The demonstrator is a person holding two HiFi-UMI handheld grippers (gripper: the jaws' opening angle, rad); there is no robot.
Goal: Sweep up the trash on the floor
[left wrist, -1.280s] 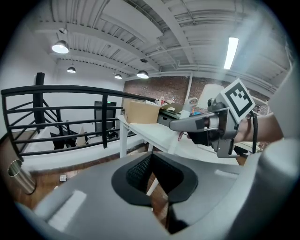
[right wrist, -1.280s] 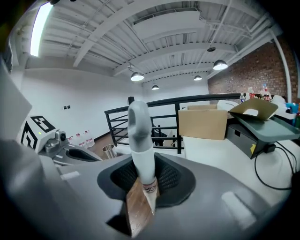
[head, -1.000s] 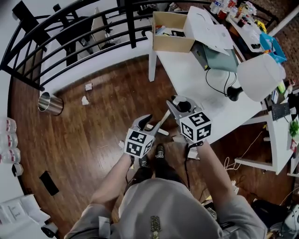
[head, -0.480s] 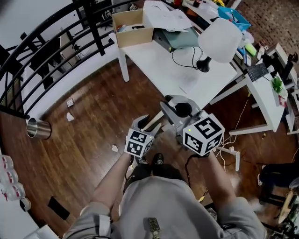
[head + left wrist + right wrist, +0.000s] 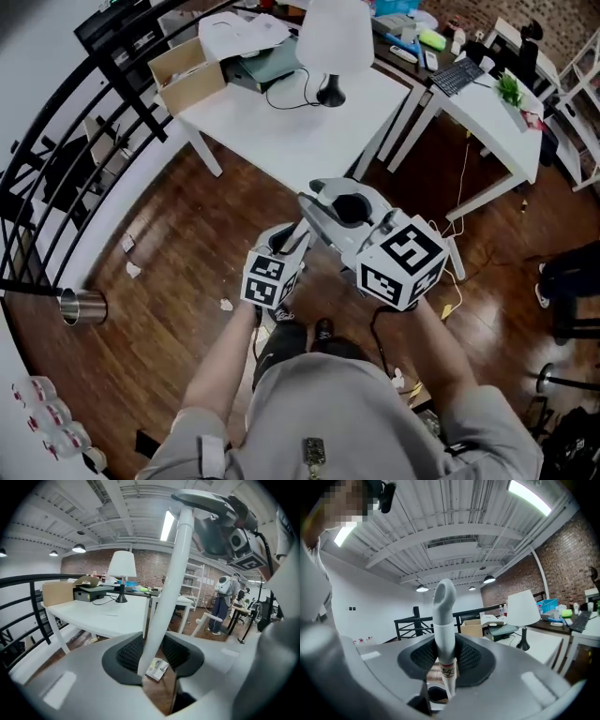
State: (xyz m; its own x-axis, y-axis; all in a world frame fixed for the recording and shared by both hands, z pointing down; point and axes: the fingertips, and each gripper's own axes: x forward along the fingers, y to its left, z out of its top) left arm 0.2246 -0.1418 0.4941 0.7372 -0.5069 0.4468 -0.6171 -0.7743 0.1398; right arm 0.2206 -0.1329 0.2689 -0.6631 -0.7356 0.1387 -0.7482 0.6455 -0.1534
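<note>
A white broom handle [image 5: 302, 233] runs between both grippers in front of my body. My right gripper [image 5: 317, 202] is shut on it just below its curved top end [image 5: 443, 594]. Lower down, my left gripper [image 5: 287, 240] has just been closing, and the pole [image 5: 171, 578] now sits pressed between its pads. Seen along the jaws, the right gripper [image 5: 443, 660] clamps the handle upright, while the left gripper [image 5: 152, 654] holds it slanted. Paper scraps [image 5: 226, 304] [image 5: 134, 270] lie on the wooden floor to my left. A small white packet [image 5: 157, 669] lies on the floor below the left jaws.
A white table [image 5: 281, 141] with a lamp [image 5: 333, 37] and a cardboard box [image 5: 187, 75] stands ahead. A black railing [image 5: 56, 150] curves along the left. A metal can [image 5: 80, 307] lies on its side. Cables [image 5: 452, 302] trail right. A person [image 5: 220, 604] stands far off.
Both grippers have risen with the handle, and the right one looms larger. My view has swung right: the table, can and scraps have slid left and down.
</note>
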